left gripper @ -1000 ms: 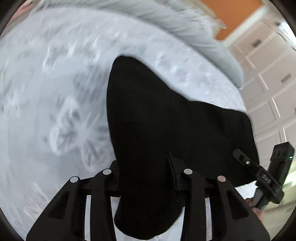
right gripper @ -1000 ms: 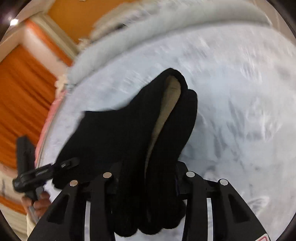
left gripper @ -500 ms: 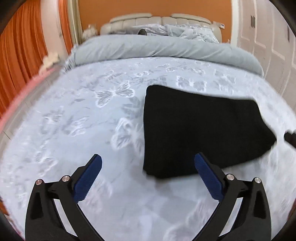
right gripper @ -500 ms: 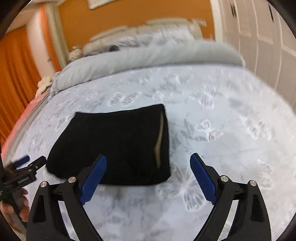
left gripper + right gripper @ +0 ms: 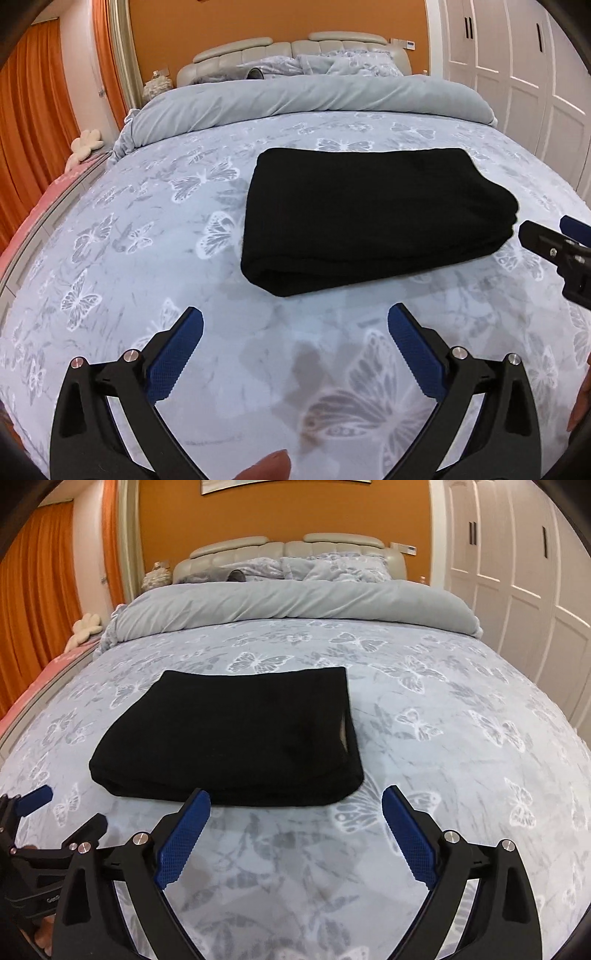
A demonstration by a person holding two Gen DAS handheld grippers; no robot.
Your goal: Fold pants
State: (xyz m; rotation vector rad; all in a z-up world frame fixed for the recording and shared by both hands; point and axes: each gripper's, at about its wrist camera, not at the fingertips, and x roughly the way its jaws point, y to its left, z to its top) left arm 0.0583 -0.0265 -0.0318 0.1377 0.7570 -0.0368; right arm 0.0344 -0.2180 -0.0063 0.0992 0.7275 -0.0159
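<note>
The folded pants (image 5: 373, 218) lie on the bed (image 5: 110, 295), just ahead of both grippers' fingers (image 5: 177, 354); a rolled duvet (image 5: 288, 602) lies farther behind them.

Pants (image 5: 369, 221) matt black knit cloth; bedspread (image 5: 147, 258) soft printed cloth; tongs (image 5: 295, 325) pads textured blue rubber

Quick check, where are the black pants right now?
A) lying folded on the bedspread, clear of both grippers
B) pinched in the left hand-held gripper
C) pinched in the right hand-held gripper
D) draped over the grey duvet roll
A: the black pants lie as a flat folded bundle on the butterfly bedspread, with the left hand-held gripper and right hand-held gripper both open and empty in front of it.
</note>
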